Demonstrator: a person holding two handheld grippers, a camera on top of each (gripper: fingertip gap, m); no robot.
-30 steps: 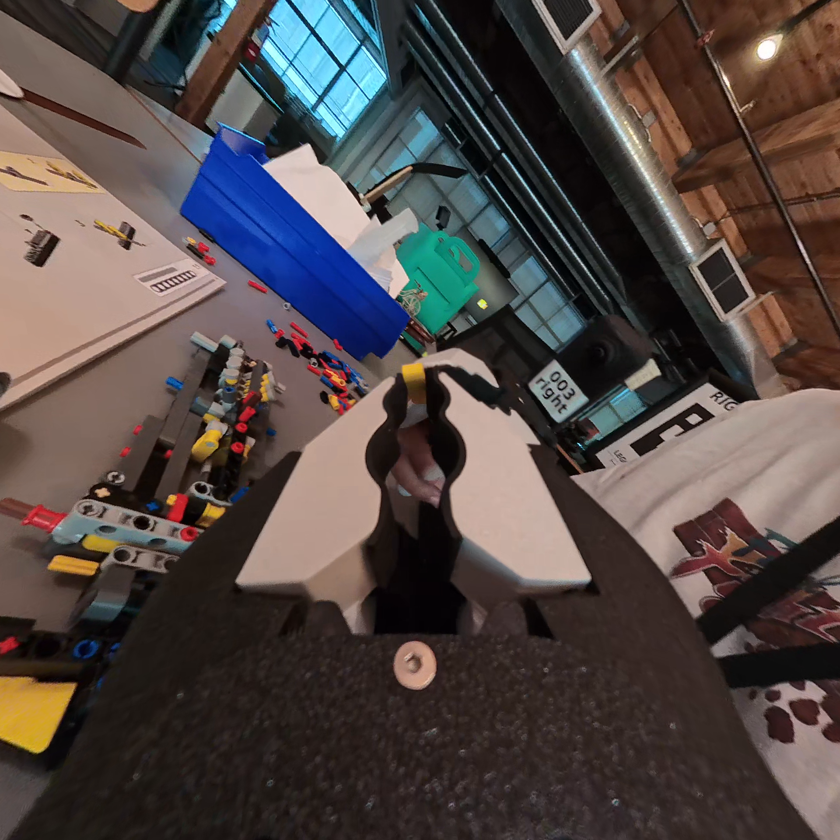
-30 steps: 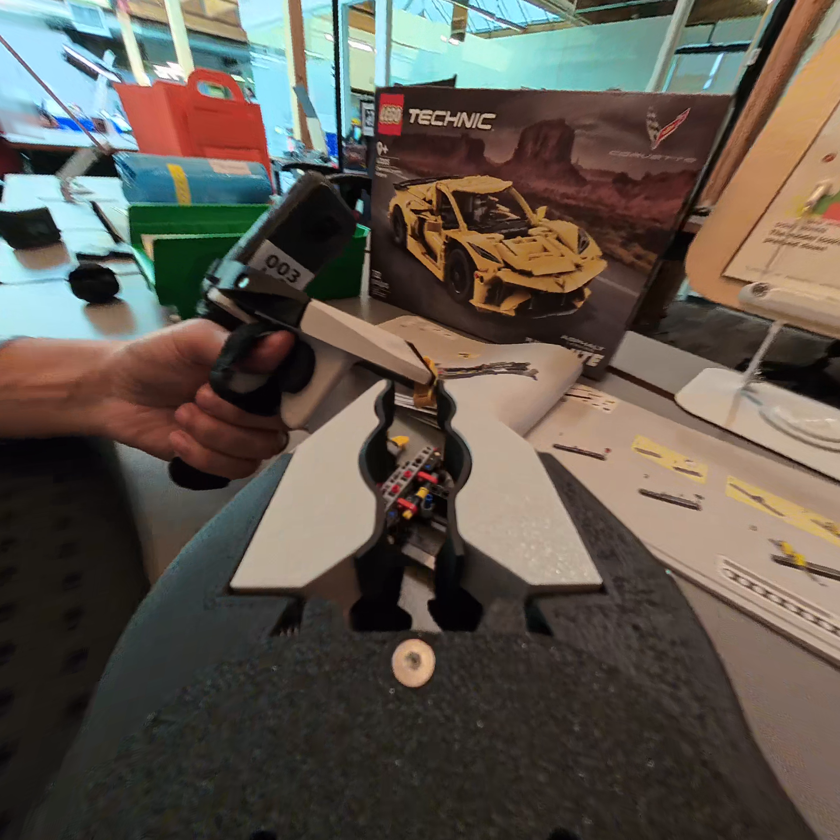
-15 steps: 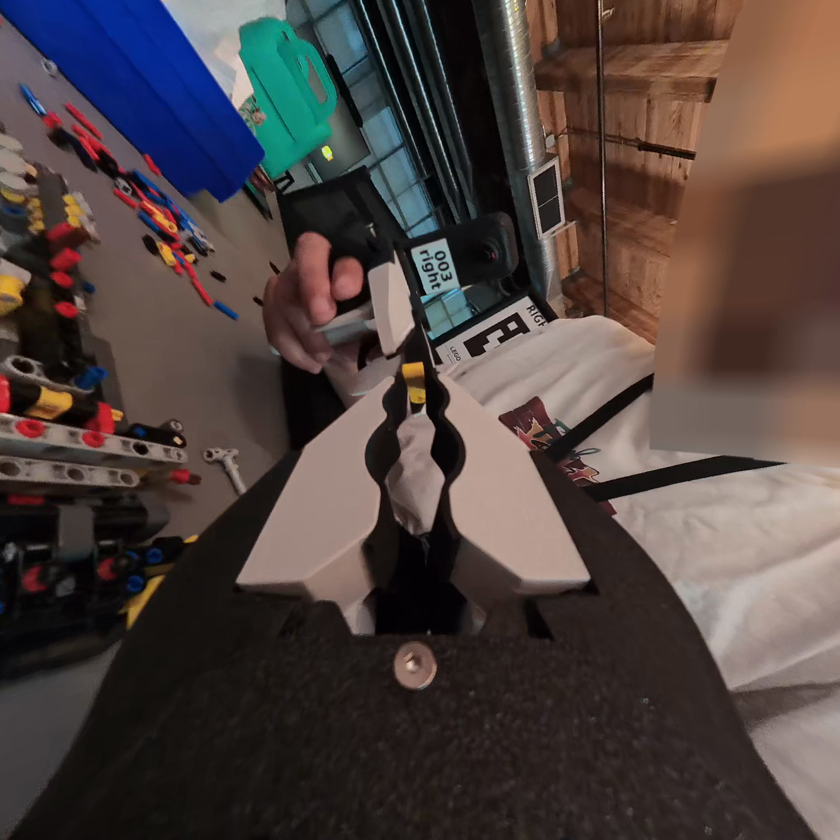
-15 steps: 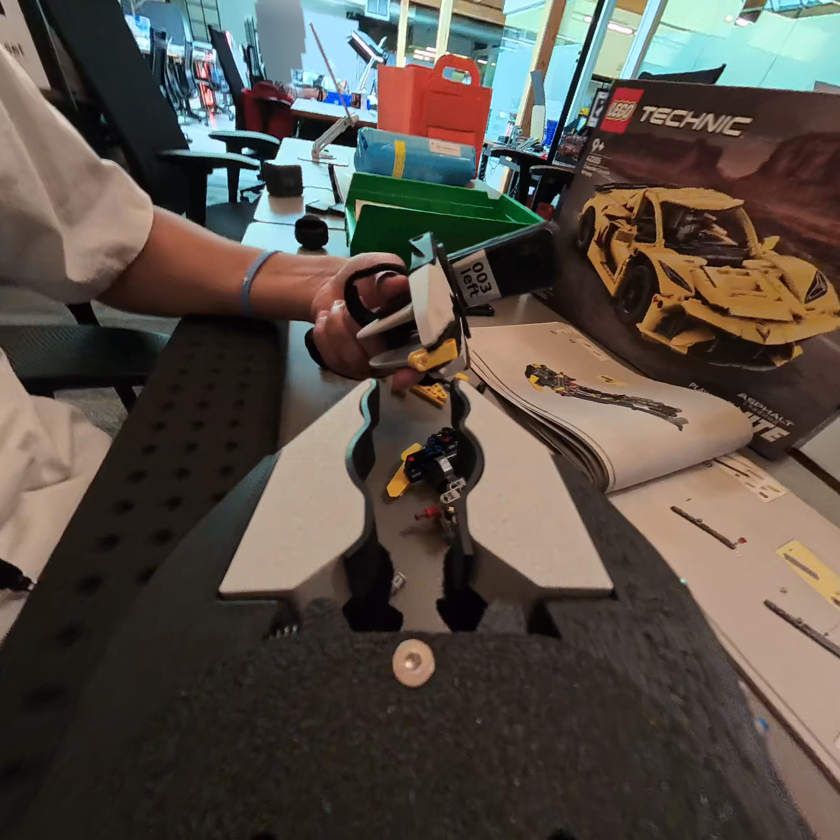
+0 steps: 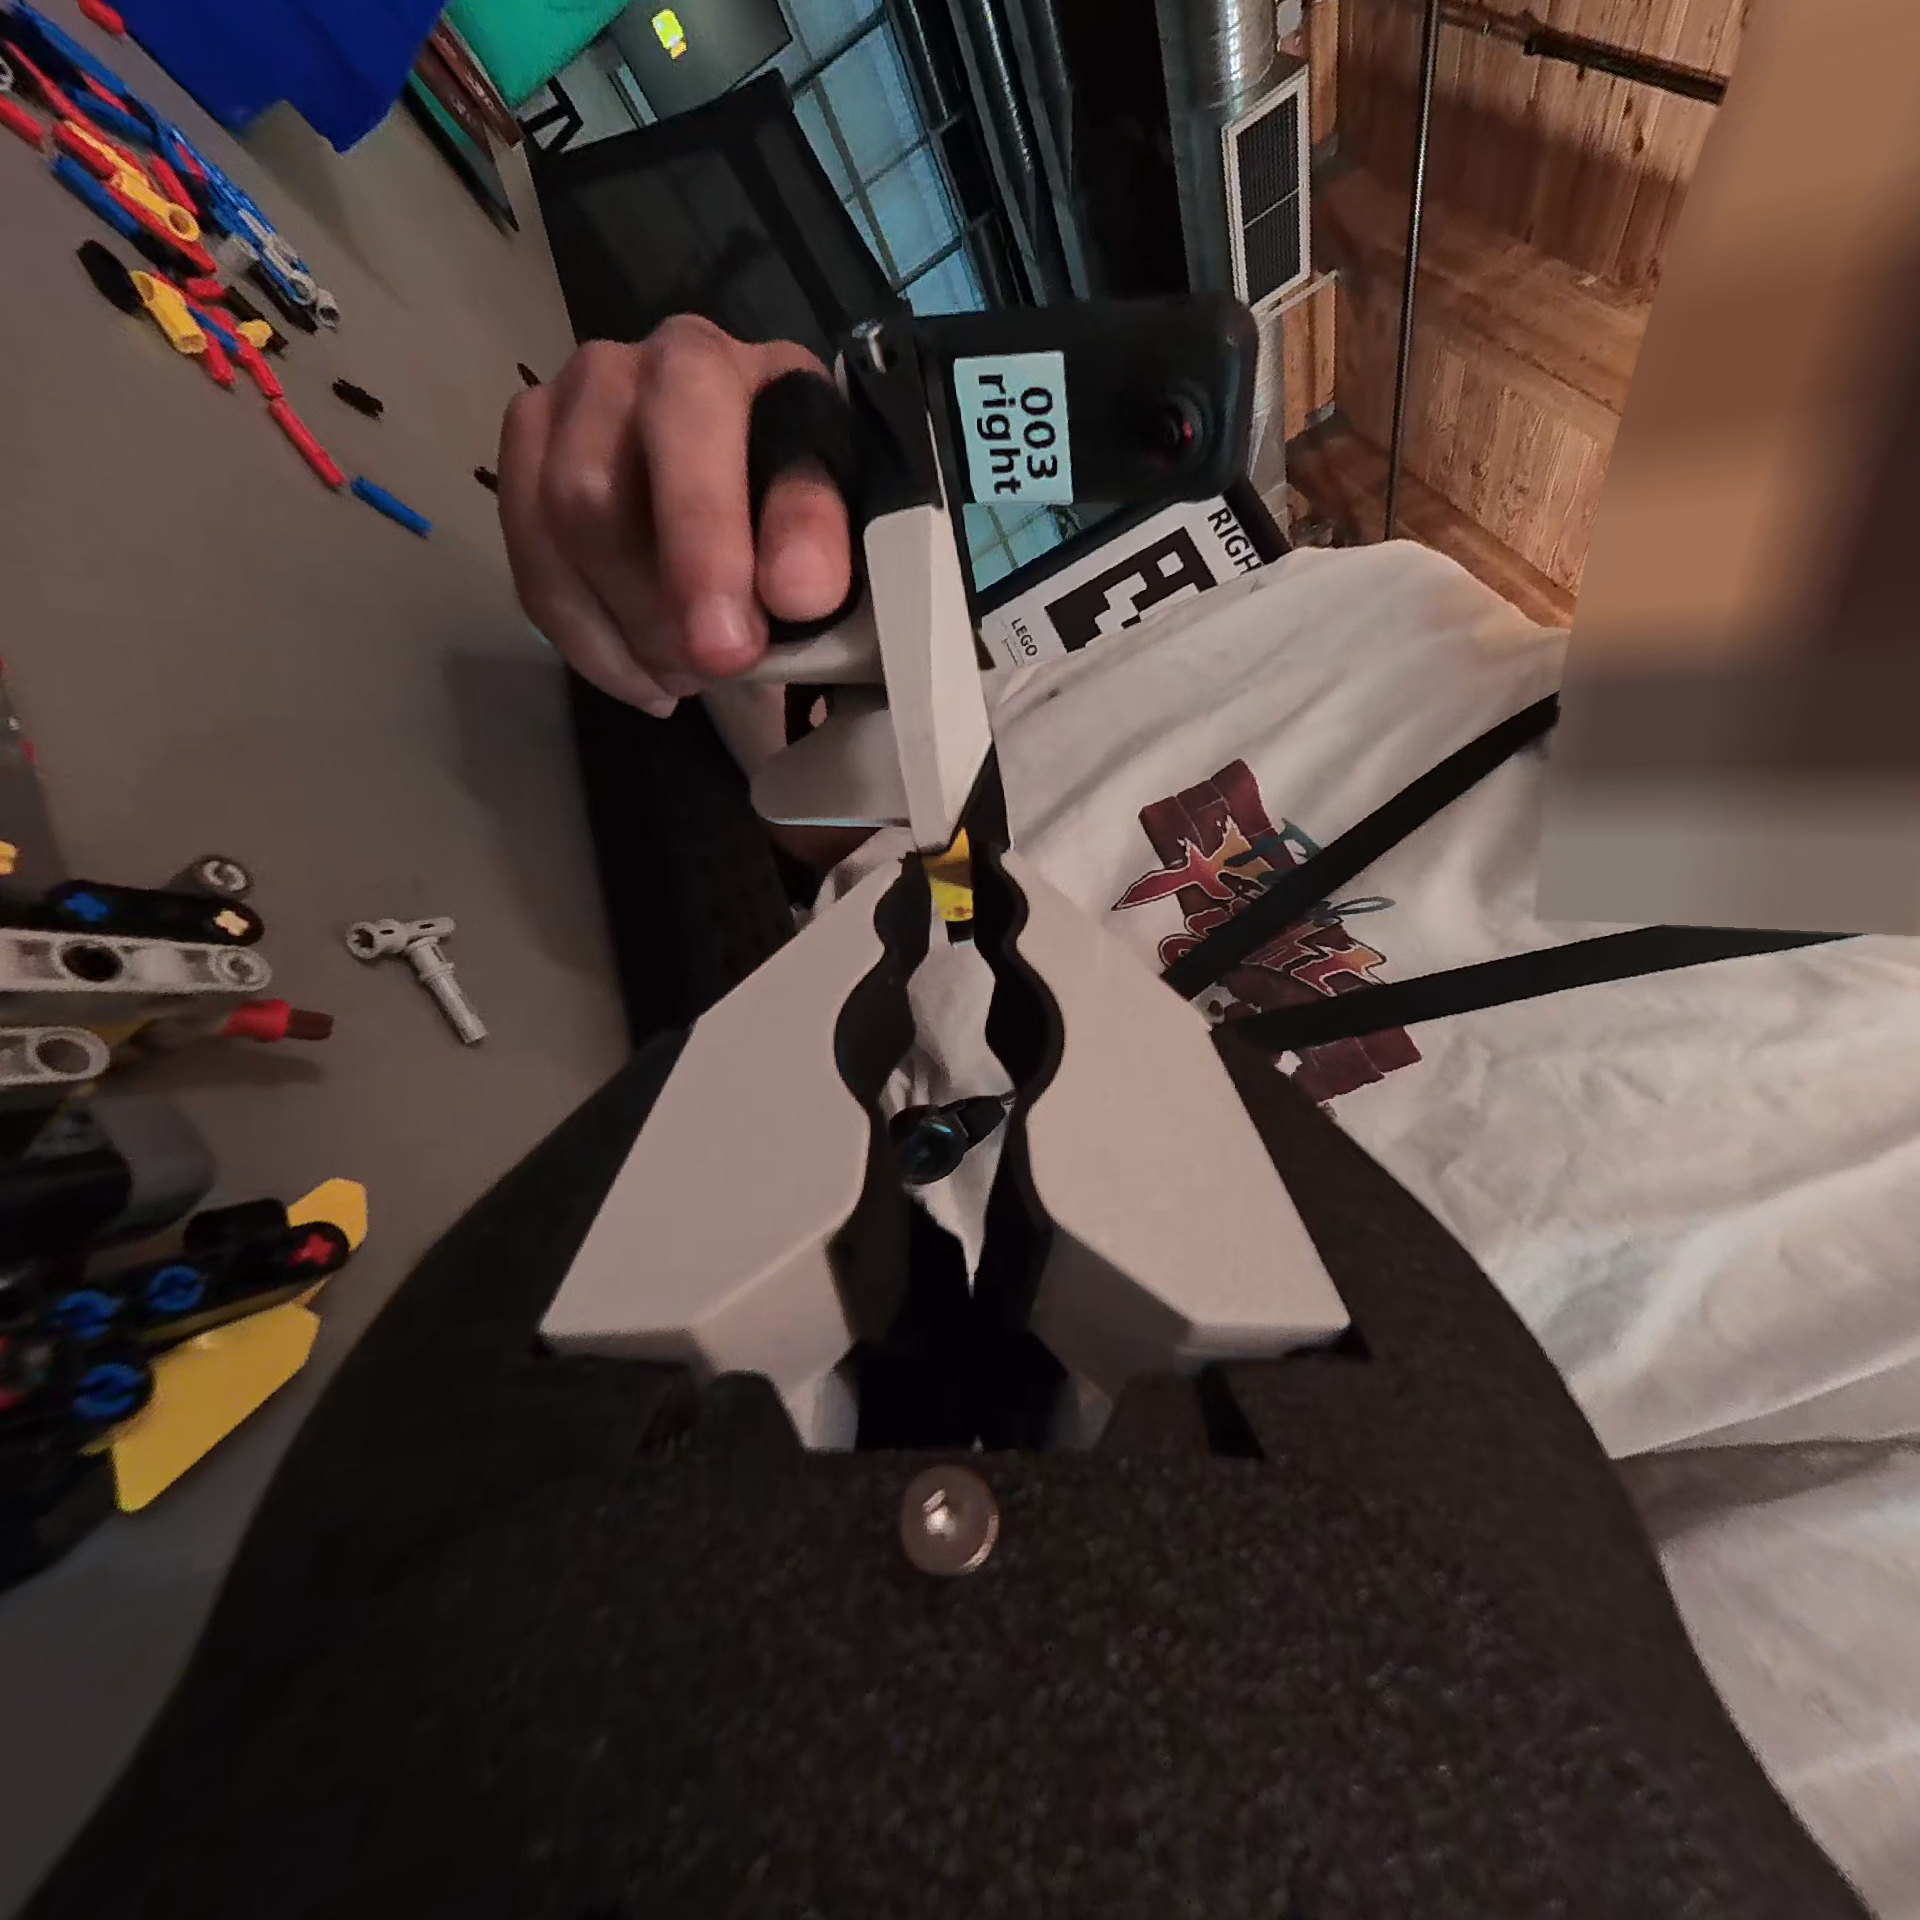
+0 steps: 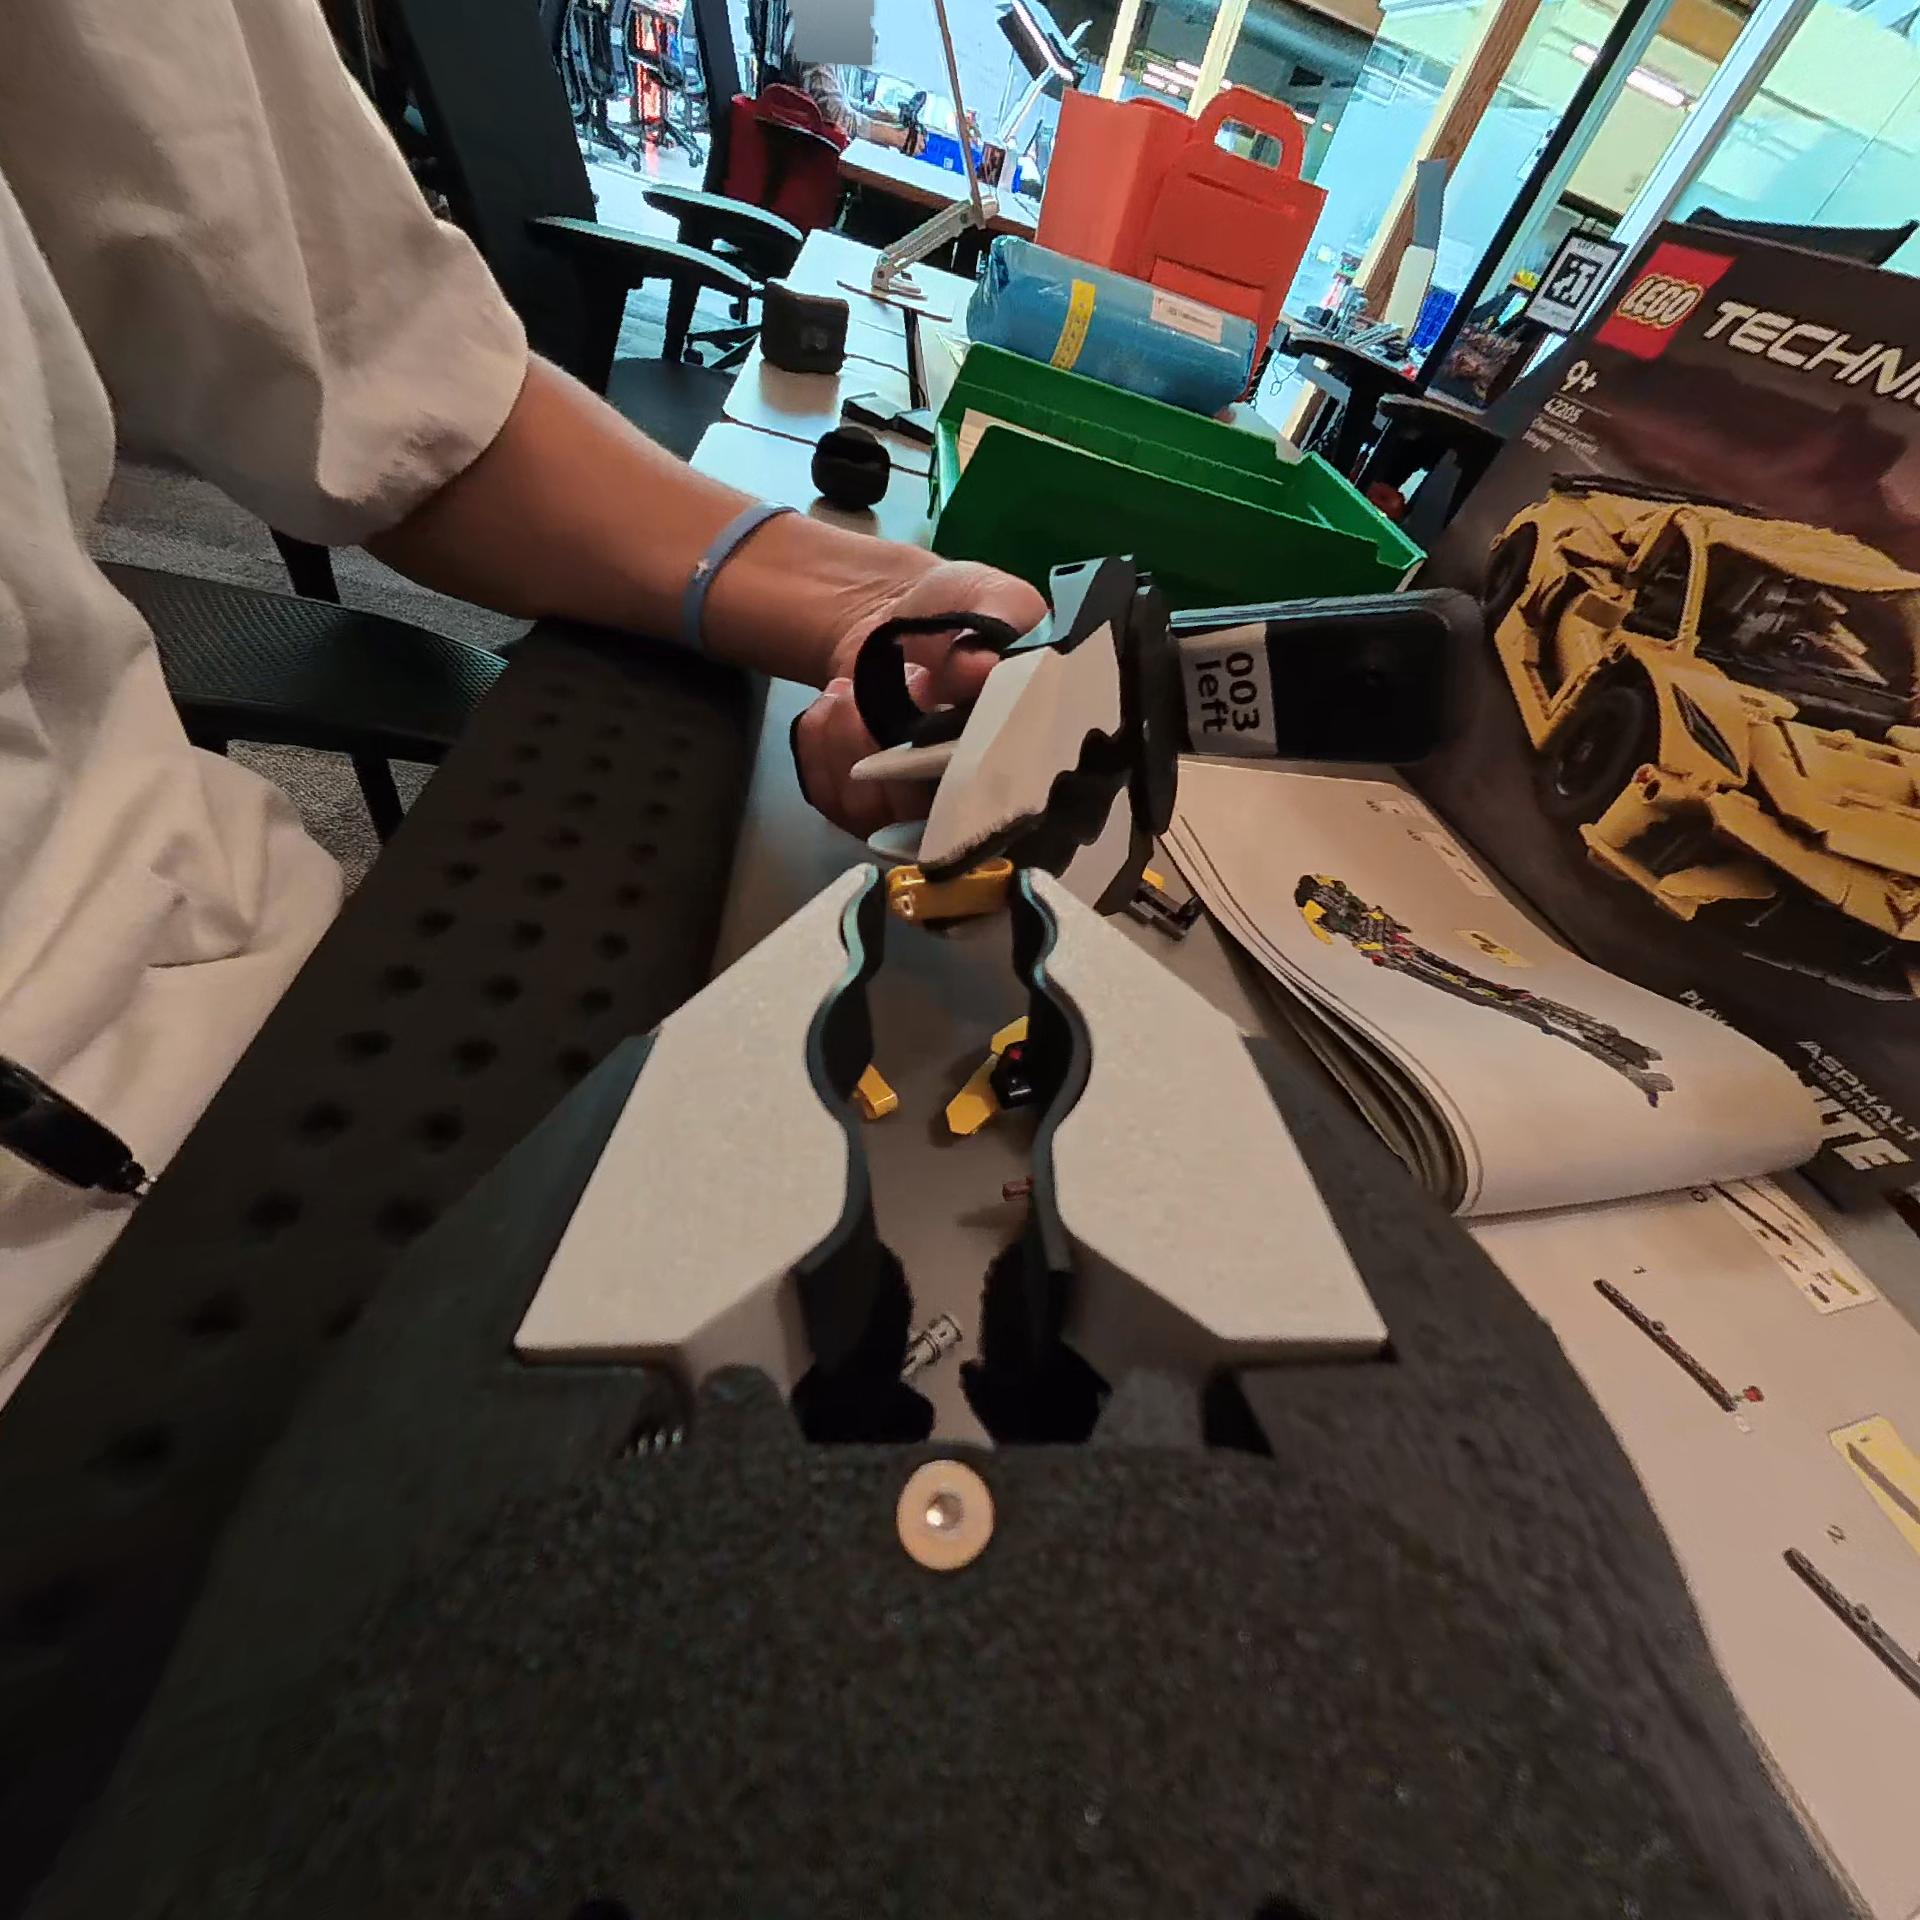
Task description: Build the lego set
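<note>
Holding a small yellow piece [image 6: 951,891] above the desk [image 5: 312,644], I had the left gripper [image 5: 948,883] pinched shut on it at the very tips of its fingers [image 5: 769,1122], while the right gripper [image 6: 951,904] faced it with its fingers [image 6: 1184,1174] spread and the piece sitting just between their tips. From the left wrist view the right gripper showed edge-on, its tip meeting the yellow piece from above; whether it touched the piece I could not tell.

The half-built model [image 5: 114,977] lay on the desk to the left, with loose red, blue and yellow pins [image 5: 177,260] scattered beyond it and a grey axle connector [image 5: 426,961] lying apart near the desk edge. In the right wrist view the open instruction booklet [image 6: 1475,1018] and the set's box [image 6: 1704,644] stood behind the grippers, and a few more yellow parts [image 6: 977,1091] lay on the desk beneath them.

I judged this a mid-air handover or regrip, early in a long build. The hold looked shallow, so closing the right fingers off-centre could have twisted the piece out of the left tips; letting go too soon could have dropped it among the loose parts or off the desk edge.
</note>
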